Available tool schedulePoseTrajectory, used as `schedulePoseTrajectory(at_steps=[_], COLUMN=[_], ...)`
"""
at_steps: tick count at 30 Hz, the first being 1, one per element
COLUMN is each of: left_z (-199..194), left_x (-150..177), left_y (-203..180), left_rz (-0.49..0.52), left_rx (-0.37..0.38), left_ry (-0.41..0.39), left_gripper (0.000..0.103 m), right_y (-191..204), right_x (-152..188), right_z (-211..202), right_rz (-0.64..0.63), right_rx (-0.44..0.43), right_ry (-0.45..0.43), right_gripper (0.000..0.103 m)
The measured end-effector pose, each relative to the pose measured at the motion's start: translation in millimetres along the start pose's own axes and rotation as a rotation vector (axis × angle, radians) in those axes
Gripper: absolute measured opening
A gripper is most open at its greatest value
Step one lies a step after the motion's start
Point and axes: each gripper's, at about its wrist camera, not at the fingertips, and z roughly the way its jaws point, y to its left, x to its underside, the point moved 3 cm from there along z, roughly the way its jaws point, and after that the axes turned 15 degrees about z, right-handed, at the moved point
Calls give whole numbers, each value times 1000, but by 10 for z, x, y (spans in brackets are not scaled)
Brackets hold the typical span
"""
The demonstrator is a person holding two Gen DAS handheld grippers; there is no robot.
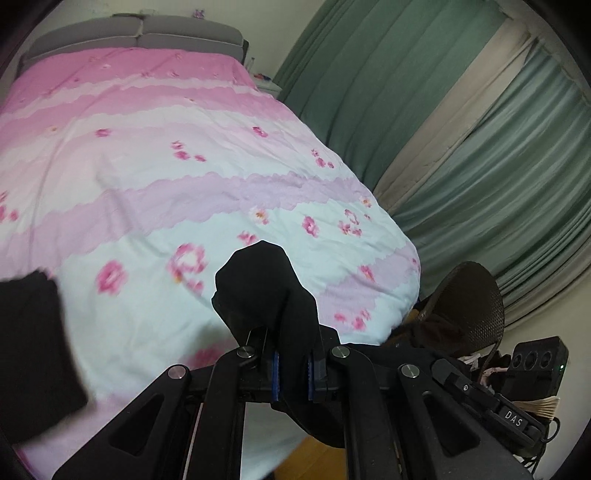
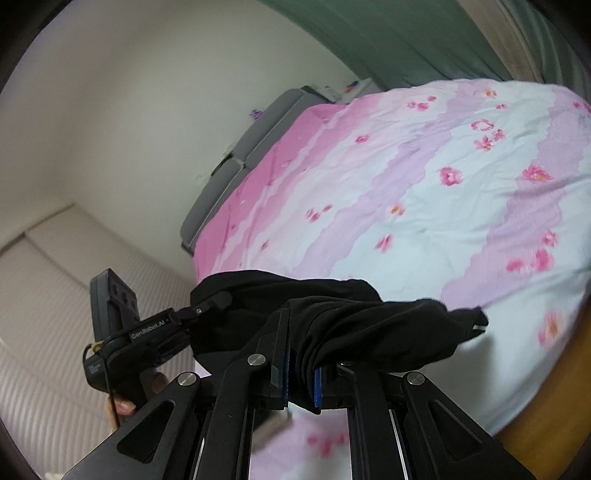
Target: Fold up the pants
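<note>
The left gripper (image 1: 293,363) has its two blue-padded fingers pressed together on a bunch of black pants (image 1: 264,291), and the cloth bulges up above the fingertips and hangs down below them. The right gripper (image 2: 301,376) is likewise clamped on the pants (image 2: 351,325), whose dark fabric drapes over both fingers and trails off to the right in a loose flap. In the right wrist view the left gripper (image 2: 207,306) shows at the left with its tip buried in the same cloth, so the garment is stretched between the two tools and held up off the bed (image 2: 443,206). Another part of the pants (image 1: 33,343) shows at the left edge of the left wrist view, blurred; whether it touches the cover cannot be told. The bed carries a pink and pale blue flowered cover, with a grey headboard (image 1: 140,35) at its far end. Green curtains (image 1: 424,110) hang beside the bed, and a dark mesh chair (image 1: 472,302) stands near its corner.
</note>
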Motion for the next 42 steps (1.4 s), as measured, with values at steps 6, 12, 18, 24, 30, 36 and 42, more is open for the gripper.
schedulePoseTrajectory(at_steps=[6, 12, 18, 24, 30, 36, 42], left_z=[-733, -1301, -1791, -2154, -2405, -2498, -2224], left_x=[576, 906, 996, 937, 705, 386, -10], left_y=[5, 101, 422, 970, 1764, 2500, 3033], left_rz=[-2, 21, 36, 83, 113, 65, 61], left_rx=[-54, -93, -111, -77, -15, 19, 40], left_ry=[-11, -21, -38, -47, -27, -20, -16], left_gripper=[11, 11, 11, 11, 11, 11, 11], right_y=[379, 735, 1096, 1544, 1940, 2316, 2517], right_x=[830, 1427, 1769, 2092, 2437, 2727, 2777], right_z=[-368, -495, -419, -194, 230, 727, 1183], right_rz=[-80, -139, -184, -196, -120, -68, -44], right_rx=[9, 1, -20, -41, -38, -29, 14], right_ry=[23, 74, 108, 99, 32, 2, -11], right_gripper=[10, 10, 10, 10, 10, 10, 10])
